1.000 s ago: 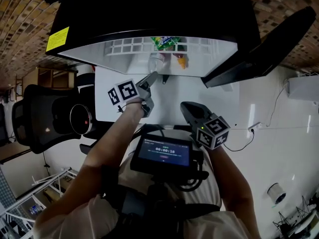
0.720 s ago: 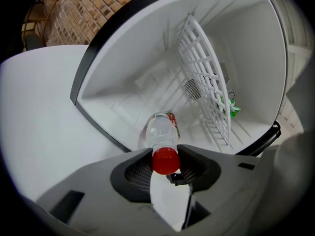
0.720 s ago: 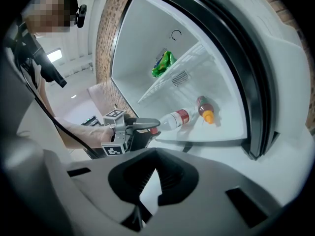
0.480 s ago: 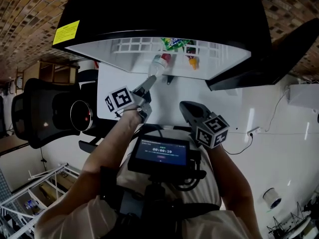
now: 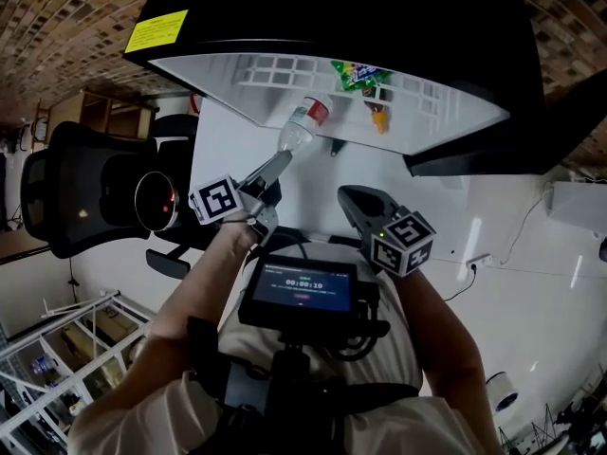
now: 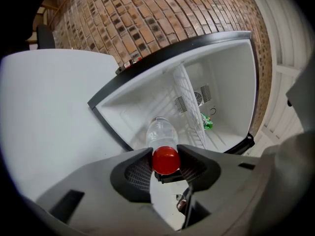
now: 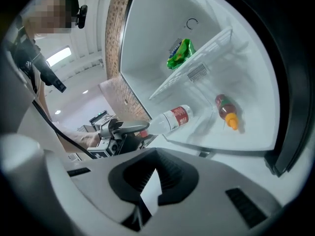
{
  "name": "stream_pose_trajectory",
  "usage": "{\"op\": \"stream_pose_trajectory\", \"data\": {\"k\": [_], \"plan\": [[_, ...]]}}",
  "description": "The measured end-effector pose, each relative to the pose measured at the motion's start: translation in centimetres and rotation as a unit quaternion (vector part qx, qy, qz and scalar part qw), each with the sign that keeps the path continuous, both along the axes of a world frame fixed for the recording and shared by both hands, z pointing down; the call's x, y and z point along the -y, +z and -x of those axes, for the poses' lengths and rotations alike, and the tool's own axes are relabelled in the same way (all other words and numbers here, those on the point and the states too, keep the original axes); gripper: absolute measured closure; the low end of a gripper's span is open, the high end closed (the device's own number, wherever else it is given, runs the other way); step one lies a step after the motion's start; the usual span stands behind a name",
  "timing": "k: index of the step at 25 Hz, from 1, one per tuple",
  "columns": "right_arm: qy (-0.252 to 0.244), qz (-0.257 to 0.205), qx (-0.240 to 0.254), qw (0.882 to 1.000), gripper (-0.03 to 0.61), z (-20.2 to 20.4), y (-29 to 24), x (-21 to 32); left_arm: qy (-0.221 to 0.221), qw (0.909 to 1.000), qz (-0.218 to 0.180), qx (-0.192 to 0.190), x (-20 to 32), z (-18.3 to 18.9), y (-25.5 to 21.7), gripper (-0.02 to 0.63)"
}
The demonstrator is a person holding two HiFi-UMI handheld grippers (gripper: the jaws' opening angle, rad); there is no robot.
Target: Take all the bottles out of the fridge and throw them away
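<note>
Jaws on bottle (image 6: 160, 132); white fridge (image 6: 231, 82), brick wall (image 6: 147, 18).

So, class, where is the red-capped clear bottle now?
Upper centre of the head view: the left gripper holds the bottle by its cap at the open fridge's front edge, left of the orange-capped sauce bottle.

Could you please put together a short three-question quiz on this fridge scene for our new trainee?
1. True or false: the left claw grips the clear bottle by its red cap.
2. What lies on the fridge's wire shelf? A) green bag B) milk carton C) egg box
3. Which bottle lies in the fridge, held by neither claw?
Key: 1 true; 2 A; 3 the orange-capped sauce bottle.
</note>
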State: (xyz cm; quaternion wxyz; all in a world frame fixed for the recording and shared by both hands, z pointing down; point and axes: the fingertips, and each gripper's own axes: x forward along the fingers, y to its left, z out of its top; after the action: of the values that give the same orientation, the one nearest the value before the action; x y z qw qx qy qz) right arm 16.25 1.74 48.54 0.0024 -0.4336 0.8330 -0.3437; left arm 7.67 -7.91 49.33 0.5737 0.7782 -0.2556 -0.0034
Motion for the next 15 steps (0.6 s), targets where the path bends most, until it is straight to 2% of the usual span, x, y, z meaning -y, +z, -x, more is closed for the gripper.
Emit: {"op": "stream_pose_trajectory", "data": {"k": [6,15], "plan": [[-0.045,-0.005,-0.01,0.999,0.577,3.8,-0.1,1.3,-0.018,0.9994,-0.004,-0.03,-1.2,4.0,-0.6,0.457],[-0.113,0.007,-0.019,0.993,0.577,12.1,0.5,2.7,-0.028,0.9983,-0.022,-0.046,-2.4,12.3,-1.5,0.457]]}}
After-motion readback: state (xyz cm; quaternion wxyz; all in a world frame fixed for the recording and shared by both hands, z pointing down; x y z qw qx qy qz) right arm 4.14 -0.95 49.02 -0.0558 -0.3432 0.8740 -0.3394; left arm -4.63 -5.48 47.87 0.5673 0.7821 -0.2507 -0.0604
